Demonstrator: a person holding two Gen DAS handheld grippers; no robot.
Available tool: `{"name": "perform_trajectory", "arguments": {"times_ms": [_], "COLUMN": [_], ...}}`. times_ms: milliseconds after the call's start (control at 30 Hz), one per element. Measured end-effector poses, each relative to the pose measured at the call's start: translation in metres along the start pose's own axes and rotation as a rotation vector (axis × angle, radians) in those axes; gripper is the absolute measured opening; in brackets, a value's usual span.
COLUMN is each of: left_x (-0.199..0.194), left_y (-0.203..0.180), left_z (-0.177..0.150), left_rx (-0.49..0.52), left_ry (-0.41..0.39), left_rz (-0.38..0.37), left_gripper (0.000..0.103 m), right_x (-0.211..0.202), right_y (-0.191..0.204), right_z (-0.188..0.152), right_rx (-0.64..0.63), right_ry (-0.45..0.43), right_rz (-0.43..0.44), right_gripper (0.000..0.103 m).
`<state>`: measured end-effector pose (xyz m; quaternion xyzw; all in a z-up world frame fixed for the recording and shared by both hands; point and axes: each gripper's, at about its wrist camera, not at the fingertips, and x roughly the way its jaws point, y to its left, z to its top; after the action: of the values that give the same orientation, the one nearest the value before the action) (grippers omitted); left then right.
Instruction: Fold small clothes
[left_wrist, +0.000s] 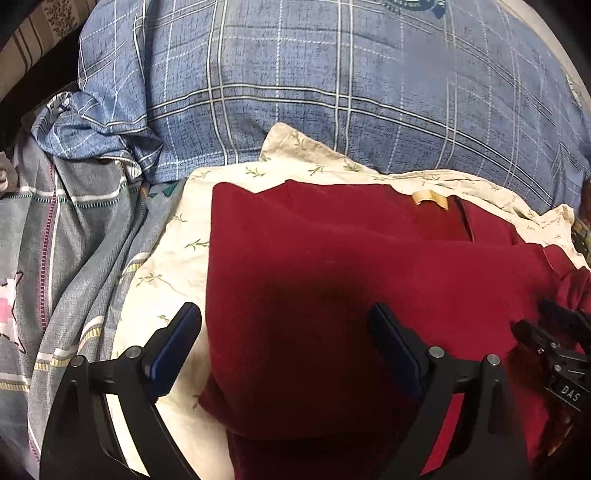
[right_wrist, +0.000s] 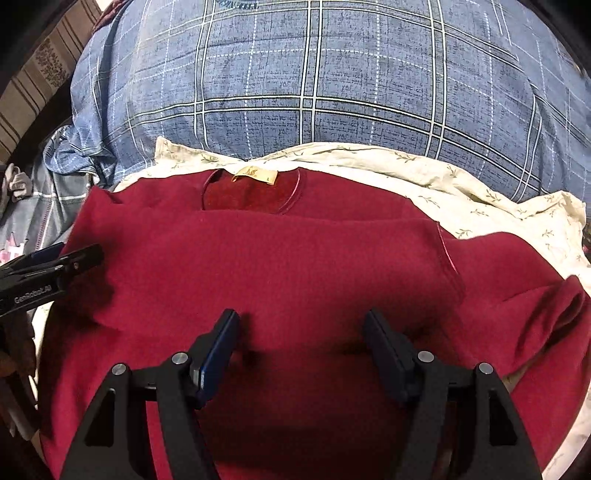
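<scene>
Dark red shirt (right_wrist: 258, 266) w/ tan neck label (right_wrist: 255, 173). Cream cloth (right_wrist: 480, 195) underneath, small green sprig print. At 12 o'clock, blue pillow (right_wrist: 332, 74) w/ white plaid lines. Grippers black, blue pads (right_wrist: 218, 354).

We see the red shirt (right_wrist: 280, 266) only in part: its lower hem runs off the bottom of both views, behind the gripper frames. The tan neck label (right_wrist: 255, 173) carries marks too small for us to read. The blue plaid pillow (left_wrist: 332, 74) is cut off at the top edge. The cream floral sheet (left_wrist: 173, 258) disappears under the shirt.
</scene>
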<state>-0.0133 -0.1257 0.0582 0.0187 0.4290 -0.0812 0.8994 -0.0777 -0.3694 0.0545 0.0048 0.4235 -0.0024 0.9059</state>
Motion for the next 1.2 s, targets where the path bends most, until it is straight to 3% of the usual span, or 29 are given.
{"name": "perform_trajectory", "arguments": {"times_ms": [400,667,933,1100,1200], "left_x": [-0.005,-0.023,-0.047,-0.056,-0.052], "left_y": [-0.005,-0.012,-0.034,-0.039,-0.041], "left_z": [-0.006,-0.015,-0.021,-0.024,-0.025], "left_rx": [0.011,0.020,0.055,0.043,0.061], "left_ry": [0.000,0.012,0.004,-0.003,0.008], "left_rz": [-0.001,-0.073,-0.148,-0.187,-0.174], "left_gripper": [0.093,0.093,0.093,0.093,0.093], "right_x": [-0.037,-0.073,-0.116,-0.120,-0.113], "right_y": [-0.015,-0.031,-0.084,-0.121,-0.140], "right_z": [-0.020,-0.034,-0.066,-0.087,-0.098], "right_rx": [0.008,0.068,0.196,0.309,0.380], "right_ry": [-0.021,-0.072,-0.107,-0.073,-0.033], "right_rz": [0.005,0.020,-0.051,-0.101,-0.133], "right_gripper": [0.072,0.072,0.072,0.072,0.072]}}
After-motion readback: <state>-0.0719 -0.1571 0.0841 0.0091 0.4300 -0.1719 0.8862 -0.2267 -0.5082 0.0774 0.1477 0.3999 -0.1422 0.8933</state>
